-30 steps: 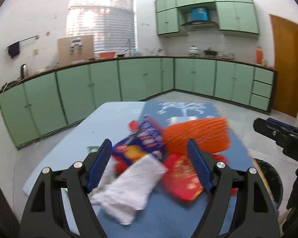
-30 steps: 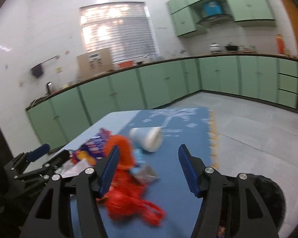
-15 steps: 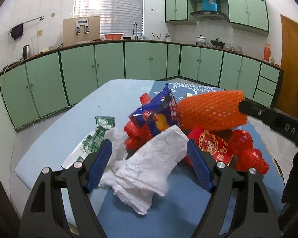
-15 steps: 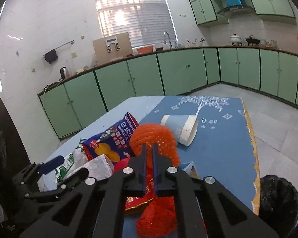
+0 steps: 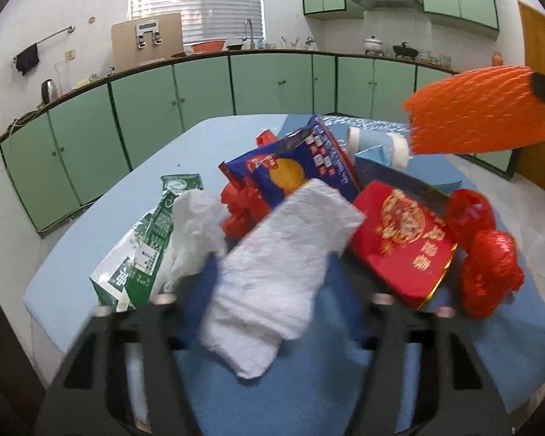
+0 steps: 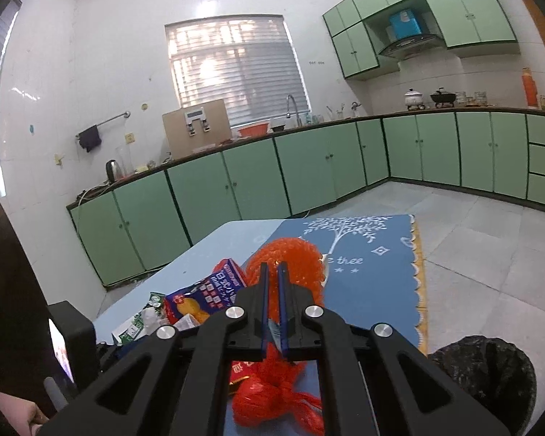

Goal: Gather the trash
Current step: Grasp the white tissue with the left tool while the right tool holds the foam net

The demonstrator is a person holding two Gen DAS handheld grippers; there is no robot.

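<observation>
Tissue (image 5: 272, 276) lay crumpled near the table's (image 5: 91, 254) near edge, between the jaws of my left gripper (image 5: 269, 290), which were closing, lower than a second before. Orange foam net (image 6: 283, 265) sat pinched in my right gripper (image 6: 272, 283), newly clamped and lifted; bin (image 6: 490, 374) waited beyond the right edge.

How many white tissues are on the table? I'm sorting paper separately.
2. One folded tissue lies at the heap's near edge. One crumpled tissue sits just left of it, against the green carton. Others may be hidden underneath.
</observation>
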